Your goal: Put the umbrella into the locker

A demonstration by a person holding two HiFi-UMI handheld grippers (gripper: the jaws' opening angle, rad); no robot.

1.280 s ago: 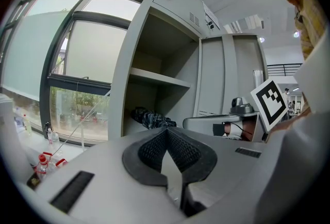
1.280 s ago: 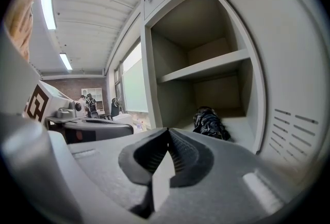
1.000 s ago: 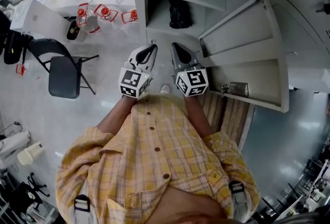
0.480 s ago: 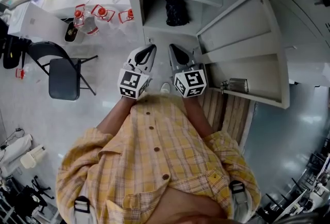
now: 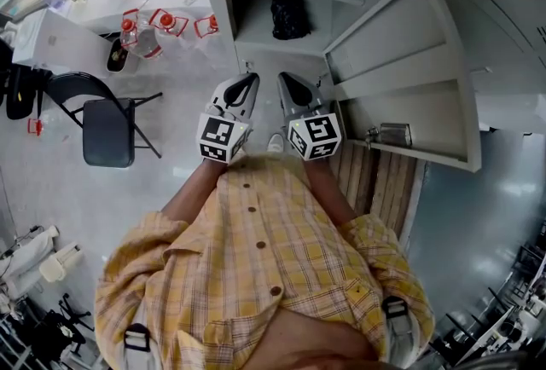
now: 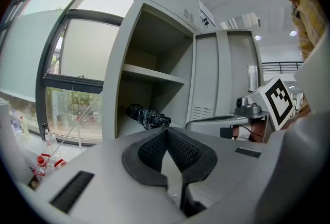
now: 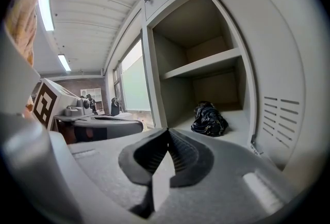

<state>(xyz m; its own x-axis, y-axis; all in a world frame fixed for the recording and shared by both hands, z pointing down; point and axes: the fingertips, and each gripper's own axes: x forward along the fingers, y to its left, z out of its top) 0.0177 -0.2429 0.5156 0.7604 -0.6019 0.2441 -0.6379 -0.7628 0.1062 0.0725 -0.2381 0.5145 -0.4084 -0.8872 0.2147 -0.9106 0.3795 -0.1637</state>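
The left gripper has its fingers pressed together at the tips with nothing between them, and the right gripper is the same – fingers closed tip to tip and empty. In the head view the two grippers are held side by side, just apart, the left gripper and the right gripper both pointing towards the open locker in front of the person, each with its marker cube near the person's yellow checked shirt. The umbrella, folded and dark, lies inside the locker on the floor of the compartment below the shelf, well apart from both grippers; the left gripper view shows the umbrella beyond the closed fingers, and from the head view the umbrella sits towards the back of that compartment. The locker door stands swung open on the right – its inner face is turned towards the person. To the left of the locker, on the pale floor, stand a black folding chair and several clear bottles with red caps below a window
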